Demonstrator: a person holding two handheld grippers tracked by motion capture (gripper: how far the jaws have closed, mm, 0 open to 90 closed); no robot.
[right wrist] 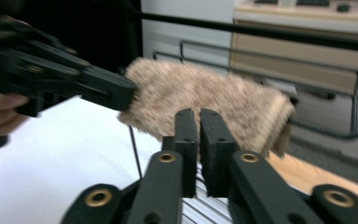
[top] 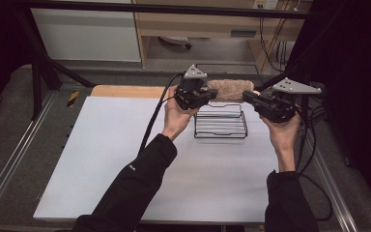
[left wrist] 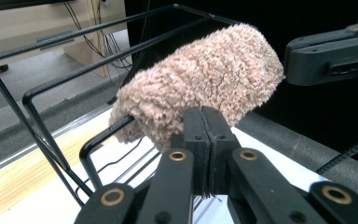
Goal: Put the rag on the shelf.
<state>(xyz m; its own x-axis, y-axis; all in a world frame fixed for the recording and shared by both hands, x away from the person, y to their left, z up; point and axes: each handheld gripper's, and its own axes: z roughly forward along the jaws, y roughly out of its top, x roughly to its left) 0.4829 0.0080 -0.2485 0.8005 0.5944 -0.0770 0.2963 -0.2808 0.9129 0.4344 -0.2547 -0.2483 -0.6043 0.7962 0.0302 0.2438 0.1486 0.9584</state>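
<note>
Above the wire rack, fleecy cloth roll: light, soft, compressible; left gripper and right gripper fingers clamped on its ends.

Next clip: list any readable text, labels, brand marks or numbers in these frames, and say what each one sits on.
No text can be read in any view.
Left sleeve: a small pale mark, too small to read.
Yellow-and-black tag at the table's far left corner: too small to read.
Grey plate on the wooden furniture behind: too blurred to read.
Fuzzy tan roll, wire rack, gripper jaws: no markings.
</note>
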